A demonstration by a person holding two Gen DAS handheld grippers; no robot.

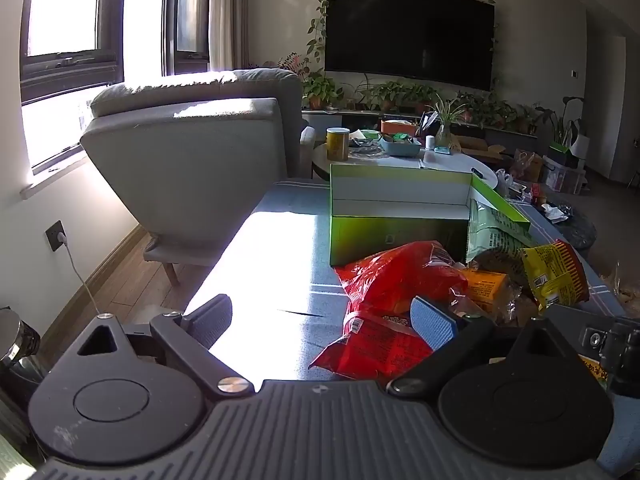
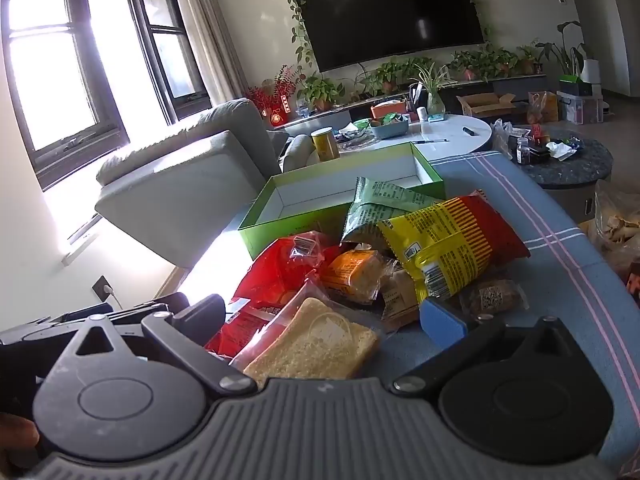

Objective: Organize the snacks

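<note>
Left wrist view shows the left gripper [image 1: 322,322] with its fingers [image 1: 434,326] spread wide and gripping nothing, low over the bench [image 1: 280,216], just short of the snack pile. Nearest those fingers lies a red bag [image 1: 394,280], and the green box [image 1: 400,216] stands open behind it. A green bag [image 1: 494,228] leans at the box's right end, with a yellow bag [image 1: 554,276] and an orange pack [image 1: 486,288] in front of the box. Right wrist view shows the right gripper [image 2: 326,318], fingers [image 2: 442,320] likewise wide apart and empty, over a wrapped bread slice [image 2: 316,344] at the pile's near edge, well in front of the box [image 2: 280,232].
</note>
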